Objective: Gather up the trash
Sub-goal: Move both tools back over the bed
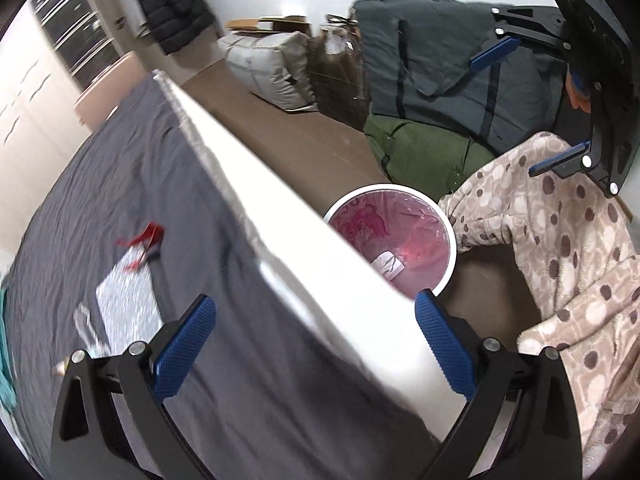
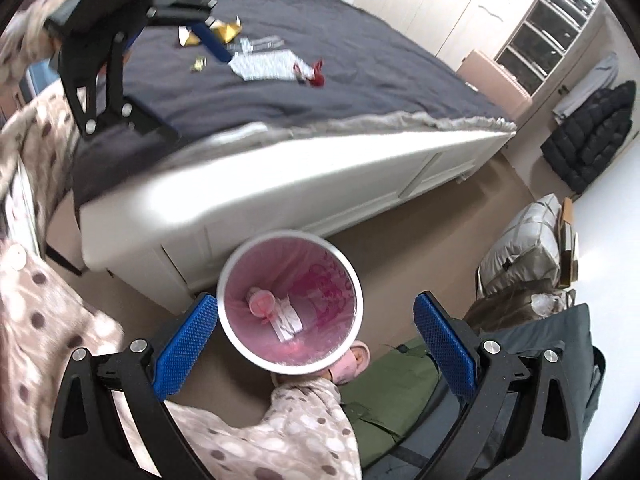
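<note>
A white-rimmed trash bin with a pink liner (image 1: pixel 360 220) (image 2: pixel 328 288) stands on the floor beside the bed. In it lie a white paper scrap (image 2: pixel 286 320) and a pink round piece (image 2: pixel 260 302). On the grey bed sheet (image 1: pixel 240 380) (image 2: pixel 360 60) lie a silver glitter wrapper (image 1: pixel 128 304) (image 2: pixel 266 64), a red scrap (image 1: pixel 144 236) (image 2: pixel 314 74) and gold foil bits (image 2: pixel 228 30). My left gripper (image 1: pixel 316 298) (image 2: pixel 202 96) hangs open over the bed's edge, holding nothing. Directly above the bin, my right gripper (image 2: pixel 312 300) (image 1: pixel 503 119) is open and empty.
A person's spotted fleece robe (image 1: pixel 560 260) (image 2: pixel 300 420) and a pink slipper (image 2: pixel 354 360) are close to the bin. A green bag (image 1: pixel 416 152), a dark bag (image 1: pixel 440 60) and a grey bag (image 1: pixel 272 64) line the wall. A black puffer jacket (image 2: pixel 592 136) hangs by the wardrobe.
</note>
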